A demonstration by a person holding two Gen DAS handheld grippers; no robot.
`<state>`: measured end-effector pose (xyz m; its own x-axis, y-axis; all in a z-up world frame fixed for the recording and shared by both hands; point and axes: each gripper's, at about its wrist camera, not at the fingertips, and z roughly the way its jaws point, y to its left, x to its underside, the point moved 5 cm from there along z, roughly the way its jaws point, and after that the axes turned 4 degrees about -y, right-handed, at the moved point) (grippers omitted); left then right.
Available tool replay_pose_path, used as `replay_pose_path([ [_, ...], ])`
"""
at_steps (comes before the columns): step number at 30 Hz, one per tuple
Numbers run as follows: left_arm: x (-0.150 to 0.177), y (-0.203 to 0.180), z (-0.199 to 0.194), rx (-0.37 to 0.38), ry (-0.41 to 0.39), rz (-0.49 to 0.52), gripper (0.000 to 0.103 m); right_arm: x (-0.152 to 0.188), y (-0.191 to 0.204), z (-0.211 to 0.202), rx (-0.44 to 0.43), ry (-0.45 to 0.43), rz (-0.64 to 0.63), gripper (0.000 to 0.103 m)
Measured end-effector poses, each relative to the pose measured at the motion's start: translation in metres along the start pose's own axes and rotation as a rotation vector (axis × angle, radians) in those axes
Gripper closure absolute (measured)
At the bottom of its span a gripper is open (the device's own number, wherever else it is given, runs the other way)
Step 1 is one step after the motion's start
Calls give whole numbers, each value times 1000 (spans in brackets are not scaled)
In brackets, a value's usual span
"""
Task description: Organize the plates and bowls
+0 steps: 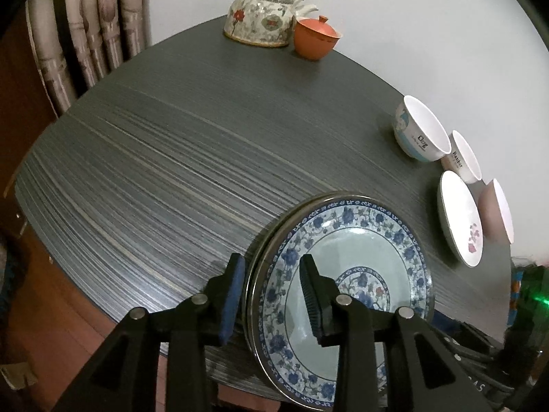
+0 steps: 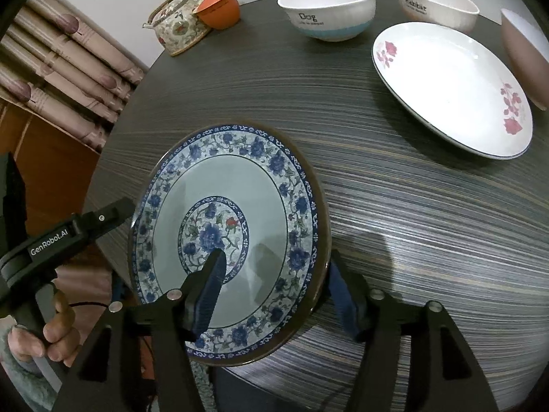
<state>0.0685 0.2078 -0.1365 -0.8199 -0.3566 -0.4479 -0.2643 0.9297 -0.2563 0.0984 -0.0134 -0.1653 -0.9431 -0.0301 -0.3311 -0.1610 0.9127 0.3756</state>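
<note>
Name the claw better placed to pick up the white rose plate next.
Right, likely. The right claw straddles the rim of the blue plate on the side facing the white rose plate, jaws open; the left claw sits at the opposite rim, with the blue plate between it and the target.

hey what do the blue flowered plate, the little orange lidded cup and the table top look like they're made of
Blue flowered plate: probably glazed ceramic or porcelain; glossy face with reflections, printed pattern, dark rim.
Orange lidded cup: looks like unglazed clay or terracotta; flat matte orange, though matte glaze is possible.
Table top: seemingly laminate or veneer; fine grey streaked grain with a soft sheen.
</note>
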Motion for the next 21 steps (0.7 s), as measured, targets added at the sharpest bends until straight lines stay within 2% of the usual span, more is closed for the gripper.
replay_pose_path([
  [7,-1,-6,-5,-31,-46,35,64,0,2,-1,-14,-10,-4,43],
  [12,-3,-7,-12,-56,-103,55,64,-2,-9,-18,-15,-68,1,43],
  [21,-9,-24,-36,-88,-314,156,64,-12,-72,-69,29,-245,69,43],
])
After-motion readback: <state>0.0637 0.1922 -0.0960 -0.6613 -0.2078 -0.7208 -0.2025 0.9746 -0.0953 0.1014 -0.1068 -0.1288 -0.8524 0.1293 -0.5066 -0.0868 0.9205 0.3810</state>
